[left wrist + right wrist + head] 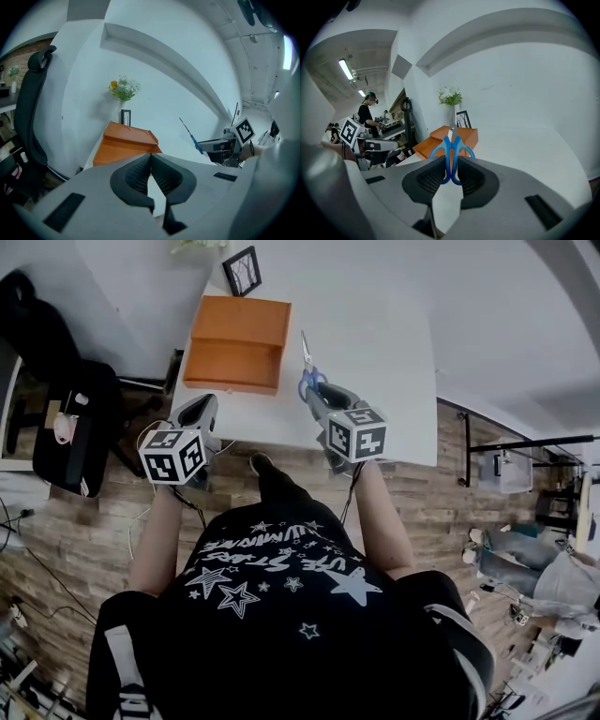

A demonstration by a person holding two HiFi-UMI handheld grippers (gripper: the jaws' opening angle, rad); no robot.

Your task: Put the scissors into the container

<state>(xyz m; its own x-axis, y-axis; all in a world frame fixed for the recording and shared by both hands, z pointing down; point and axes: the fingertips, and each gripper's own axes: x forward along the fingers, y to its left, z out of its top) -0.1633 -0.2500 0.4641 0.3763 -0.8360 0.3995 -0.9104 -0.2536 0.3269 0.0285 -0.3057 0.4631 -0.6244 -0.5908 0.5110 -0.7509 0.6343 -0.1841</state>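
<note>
Blue-handled scissors stand between the jaws of my right gripper, blades pointing away; the gripper is shut on their handles. From the head view the scissors lie over the white table, just ahead of the right gripper. The orange container, an open box, sits on the table to the left and appears as an orange box behind the scissors. My left gripper is shut with nothing in it, held near the table's front left edge. It sees the container and the scissors.
A framed picture and a vase of flowers stand at the table's back by the wall. A black office chair is on the floor to the left. The white table stretches to the right of the container.
</note>
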